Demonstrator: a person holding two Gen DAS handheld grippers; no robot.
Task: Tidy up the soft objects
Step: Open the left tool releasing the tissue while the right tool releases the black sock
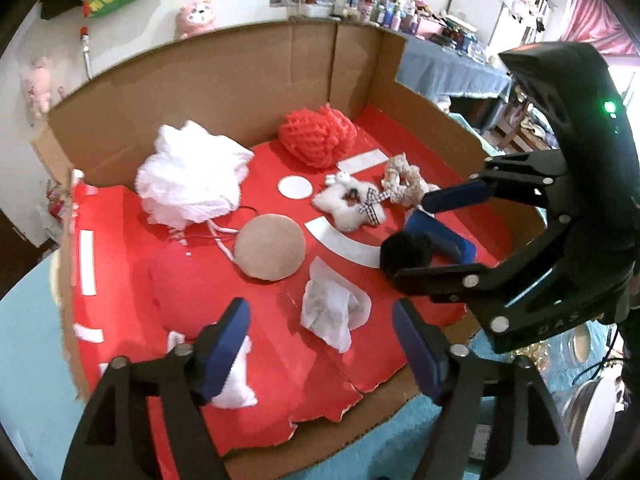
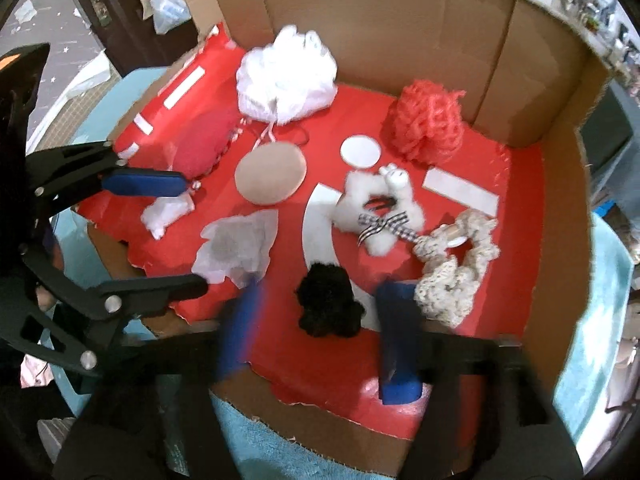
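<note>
Soft objects lie on a red sheet (image 1: 280, 352) in a cardboard box. A black fluffy pom-pom (image 2: 328, 304) lies between my right gripper's (image 2: 320, 328) open fingers; in the left wrist view the pom-pom (image 1: 404, 252) sits by the right gripper (image 1: 436, 236). My left gripper (image 1: 320, 344) is open and empty above a crumpled white tissue (image 1: 332, 308). A tan round pad (image 1: 270, 246), white mesh pouf (image 1: 192, 176), coral mesh pouf (image 1: 316, 136), red plush (image 1: 180, 288), white plush toy (image 1: 352, 204) and cream knit scrunchie (image 2: 456, 272) lie around.
Cardboard walls (image 1: 240, 80) stand behind and to the right of the sheet. A small white wad (image 1: 236, 384) lies under the left finger. Turquoise cloth (image 1: 32, 360) surrounds the box. A cluttered shelf (image 1: 380, 4) is behind.
</note>
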